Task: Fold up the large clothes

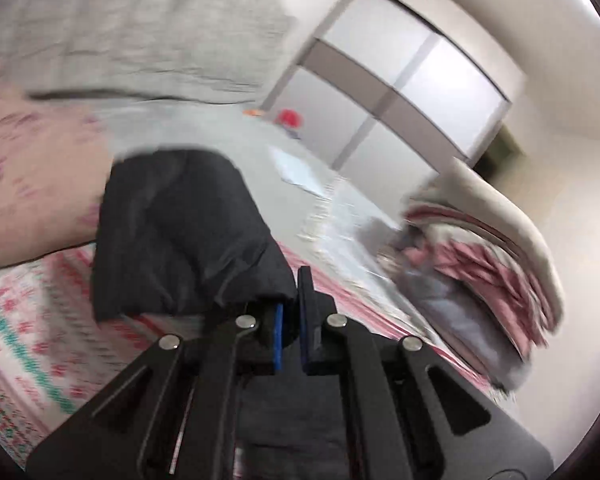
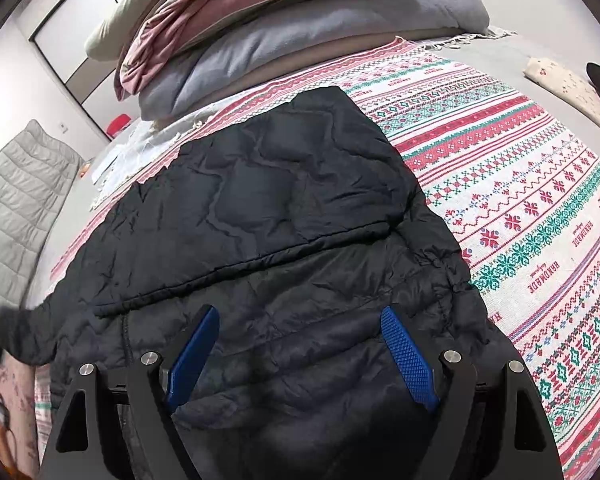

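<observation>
Blur smears the left gripper (image 1: 290, 312), pinching a black quilted jacket (image 2: 276, 216); the spread right gripper (image 2: 300, 344) hovers above it on a patterned woven bedspread (image 2: 520, 208).

Bed (image 2: 500, 52) — patterned blanket (image 2: 520, 184), black jacket (image 2: 280, 220) (spread flat), stacked bedding (image 2: 260, 32)

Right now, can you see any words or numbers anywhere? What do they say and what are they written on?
"HANDMADE": woven into the patterned blanket, repeated along its white stripes, clearest near the right wrist view's right side.
Small script under each "HANDMADE": too small to read.
Black quilted jacket: no label or lettering visible.
Left wrist view: too blurred to read anything.
</observation>
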